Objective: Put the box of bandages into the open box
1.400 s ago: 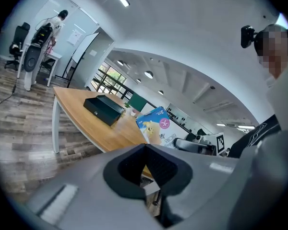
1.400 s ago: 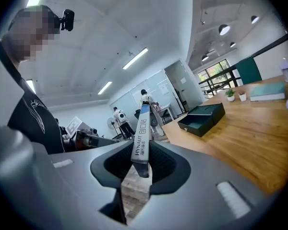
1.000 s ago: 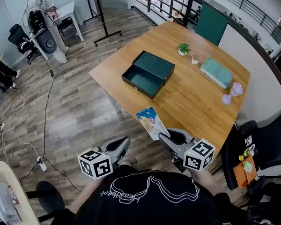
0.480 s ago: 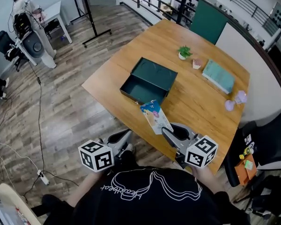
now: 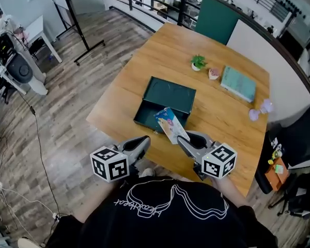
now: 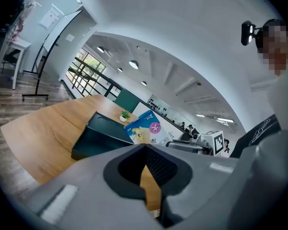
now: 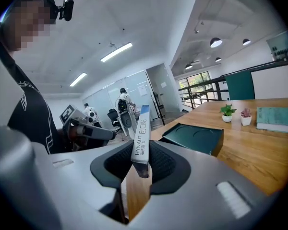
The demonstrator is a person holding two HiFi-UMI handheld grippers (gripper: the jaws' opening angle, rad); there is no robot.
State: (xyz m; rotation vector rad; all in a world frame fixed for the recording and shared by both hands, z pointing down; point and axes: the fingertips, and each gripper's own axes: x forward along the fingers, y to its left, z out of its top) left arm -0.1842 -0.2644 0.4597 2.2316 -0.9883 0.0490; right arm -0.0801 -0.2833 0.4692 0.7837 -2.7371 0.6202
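Note:
The open dark green box (image 5: 165, 103) lies on the wooden table (image 5: 222, 120), its lid behind it. My right gripper (image 5: 182, 139) is shut on the box of bandages (image 5: 171, 124), a flat blue and yellow carton held upright, its top over the green box's near edge. In the right gripper view the carton (image 7: 141, 135) stands edge-on between the jaws, with the green box (image 7: 194, 138) beyond to the right. My left gripper (image 5: 143, 141) hovers off the table's near edge, left of the carton, jaws together and holding nothing. The left gripper view shows the green box (image 6: 98, 135) and carton (image 6: 144, 127) ahead.
A small potted plant (image 5: 198, 62), a pink pot (image 5: 213, 74), a teal book (image 5: 238, 84) and purple objects (image 5: 261, 109) sit on the table's far right. A black chair (image 5: 294, 143) stands at the right. Wooden floor with cables lies left; a person (image 5: 0, 19) is far off.
Both grippers have moved forward toward the table. The bandage box, still held by the right gripper, has come from the table's near edge up to the open box's front.

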